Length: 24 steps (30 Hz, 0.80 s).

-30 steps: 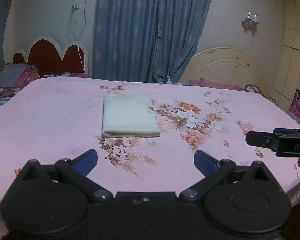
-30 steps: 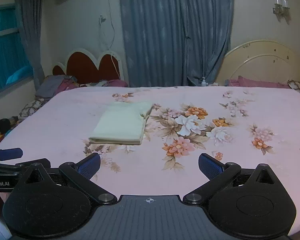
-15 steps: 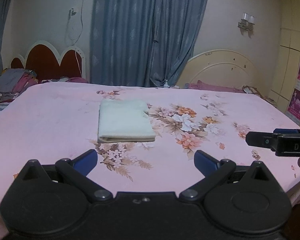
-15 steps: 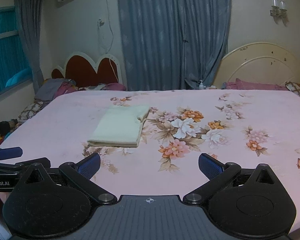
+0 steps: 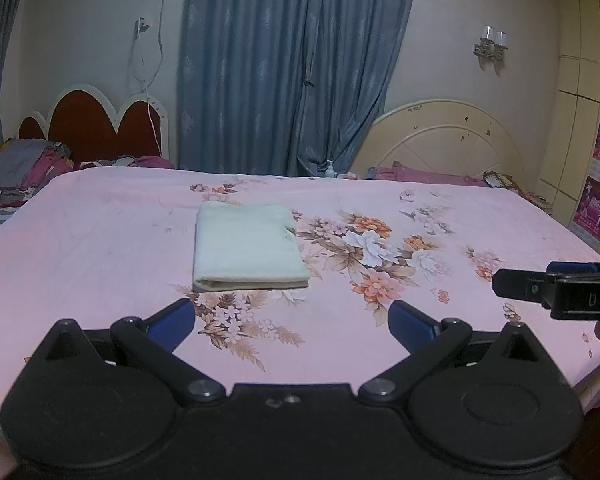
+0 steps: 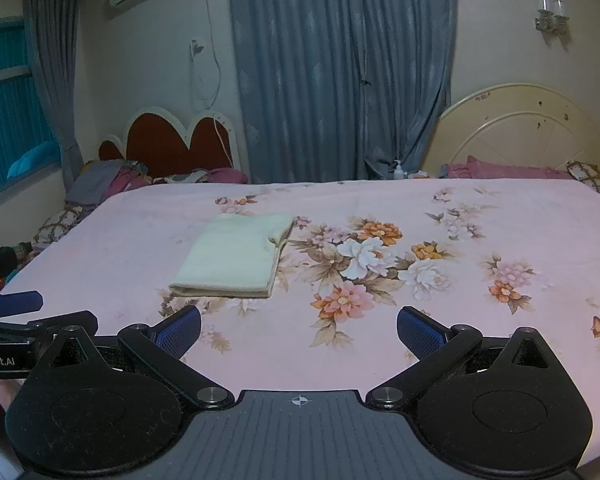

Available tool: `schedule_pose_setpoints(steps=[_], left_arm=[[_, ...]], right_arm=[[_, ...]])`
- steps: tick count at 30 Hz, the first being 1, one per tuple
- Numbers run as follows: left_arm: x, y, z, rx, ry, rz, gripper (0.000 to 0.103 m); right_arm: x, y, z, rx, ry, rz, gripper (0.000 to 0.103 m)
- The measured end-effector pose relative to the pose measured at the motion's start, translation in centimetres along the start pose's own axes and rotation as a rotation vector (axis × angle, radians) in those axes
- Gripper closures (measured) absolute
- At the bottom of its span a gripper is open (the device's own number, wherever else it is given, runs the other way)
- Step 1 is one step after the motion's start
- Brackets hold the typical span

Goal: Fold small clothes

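A pale folded garment lies flat on the pink floral bedsheet, its folded edge toward the camera, just above and slightly left of centre in the left wrist view. The left gripper sits at the bottom of the frame, jaws spread wide and holding nothing, apart from the cloth. In the right wrist view the garment lies left of centre, up and to the left of the right gripper, which is likewise released and apart from it.
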<state>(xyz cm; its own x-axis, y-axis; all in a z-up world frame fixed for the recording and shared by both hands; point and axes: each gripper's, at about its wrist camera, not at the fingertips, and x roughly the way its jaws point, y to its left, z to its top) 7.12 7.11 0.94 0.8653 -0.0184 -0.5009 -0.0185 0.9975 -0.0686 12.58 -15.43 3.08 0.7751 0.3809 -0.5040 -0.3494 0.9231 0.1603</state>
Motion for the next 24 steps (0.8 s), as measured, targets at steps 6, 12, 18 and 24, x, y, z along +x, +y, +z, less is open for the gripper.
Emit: schedule_pose_setpoints(steps=[6,12,18,24], left_arm=[[0.25,0.38,0.24,0.002,-0.002,0.001,0.001],[0.22,0.36,0.26,0.002,-0.002,0.001,0.001],[0.26,0.42,0.25,0.002,-0.004,0.002,0.001],[0.3,0.53,0.29,0.004,-0.004,0.002,0.001]], right_arm=[[0.06,-0.03,0.06,0.0,-0.004,-0.001,0.0],[0.14,0.13,0.11,0.003,-0.002,-0.001,0.0],[0.15,0.21,0.14,0.002,-0.004,-0.003,0.0],[0.22,0.2,0.11,-0.003,-0.002,-0.003,0.0]])
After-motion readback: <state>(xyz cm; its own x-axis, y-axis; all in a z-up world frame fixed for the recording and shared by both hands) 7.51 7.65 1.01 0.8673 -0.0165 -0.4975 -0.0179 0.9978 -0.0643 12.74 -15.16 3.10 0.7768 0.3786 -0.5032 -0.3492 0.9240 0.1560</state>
